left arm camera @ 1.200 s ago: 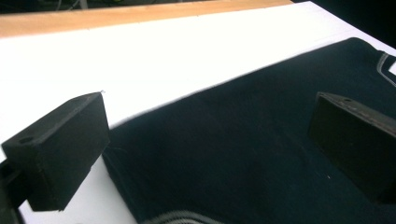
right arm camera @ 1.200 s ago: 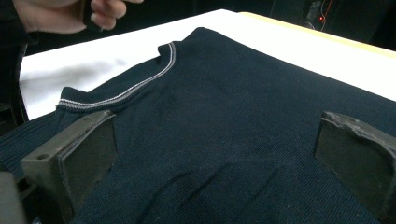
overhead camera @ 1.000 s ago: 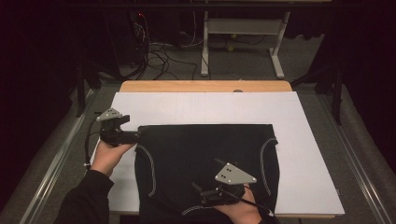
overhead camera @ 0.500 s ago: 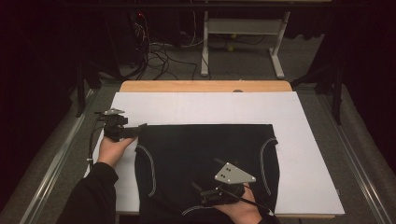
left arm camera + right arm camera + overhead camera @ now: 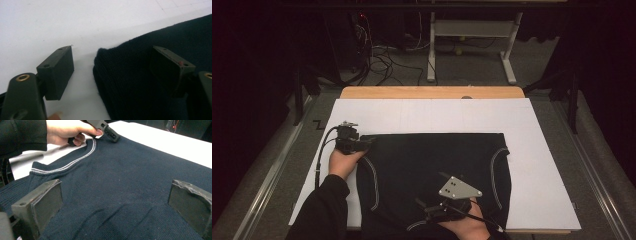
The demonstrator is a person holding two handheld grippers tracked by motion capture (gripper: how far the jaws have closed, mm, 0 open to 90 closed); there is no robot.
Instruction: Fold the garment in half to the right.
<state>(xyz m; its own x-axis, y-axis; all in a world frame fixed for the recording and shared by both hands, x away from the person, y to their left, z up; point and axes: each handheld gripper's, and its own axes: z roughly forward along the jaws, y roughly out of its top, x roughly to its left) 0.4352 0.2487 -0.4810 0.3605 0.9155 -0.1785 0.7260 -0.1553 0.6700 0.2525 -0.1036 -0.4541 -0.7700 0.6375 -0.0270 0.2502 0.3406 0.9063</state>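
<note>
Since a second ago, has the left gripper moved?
Yes: the left gripper dropped to the dark garment's far-left corner; its jaws have been closing around it.

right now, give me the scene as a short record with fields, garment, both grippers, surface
garment: dark navy knit garment with pale trim lines, lying flat
surface: white sheet over a wooden table
left gripper: left gripper at the garment's far left corner; jaws have just been closing, corner of the fabric between them, near pad not yet touching it
right gripper: right gripper over the garment's near edge, jaws wide apart above the fabric
grip: neither gripper is clamped on the cloth yet
</note>
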